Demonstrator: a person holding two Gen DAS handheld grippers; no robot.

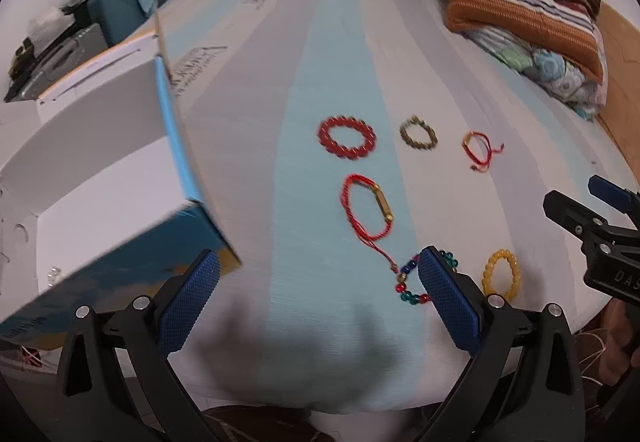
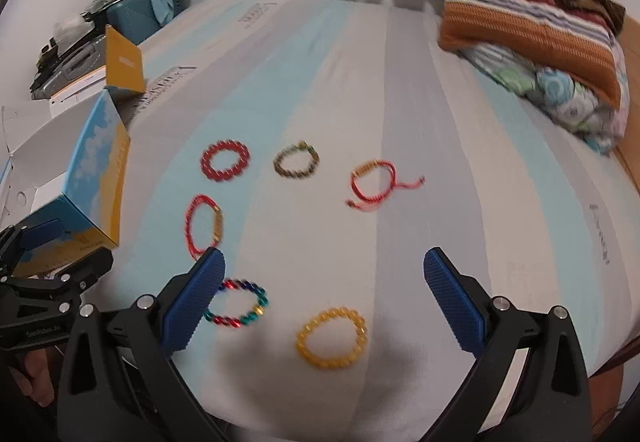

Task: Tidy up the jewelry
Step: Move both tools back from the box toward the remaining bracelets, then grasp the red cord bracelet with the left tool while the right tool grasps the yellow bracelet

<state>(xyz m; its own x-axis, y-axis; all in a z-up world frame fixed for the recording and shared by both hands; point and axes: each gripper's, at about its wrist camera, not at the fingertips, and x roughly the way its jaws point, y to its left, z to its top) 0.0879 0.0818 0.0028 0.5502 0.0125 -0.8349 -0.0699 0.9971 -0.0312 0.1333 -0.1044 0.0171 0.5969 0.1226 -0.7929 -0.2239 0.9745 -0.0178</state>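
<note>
The left gripper point(image 1: 319, 273) hangs spread wide and empty above the bed point(image 1: 280, 178), its blue pads point(image 1: 448, 302) clear of everything; the right pad hides part of the multicolour bracelet point(image 1: 408, 286) in the left wrist view. The right gripper point(image 2: 324, 270) is likewise wide apart, holding nothing, with the yellow bracelet point(image 2: 331, 337) lying on the sheet below and between its fingers.

Six bracelets lie apart from one another on the striped sheet. Nearest are the yellow one and the multicolour one. Behind the multicolour one lies a red cord with a gold bar point(image 2: 204, 226). In the far row sit a red beaded ring point(image 2: 225, 161), a brown beaded ring point(image 2: 296, 162) and a red cord with loose ends point(image 2: 374, 186).

An open box point(image 2: 96, 178), blue and yellow outside, white inside, stands at the left edge of the bed beside the left gripper. Folded blankets point(image 2: 532, 30) are stacked at the far right.

The right gripper's body shows "DAS" point(image 1: 624, 276), cut off at the frame edge. Print on the box and on the sheet is too blurred to read.
</note>
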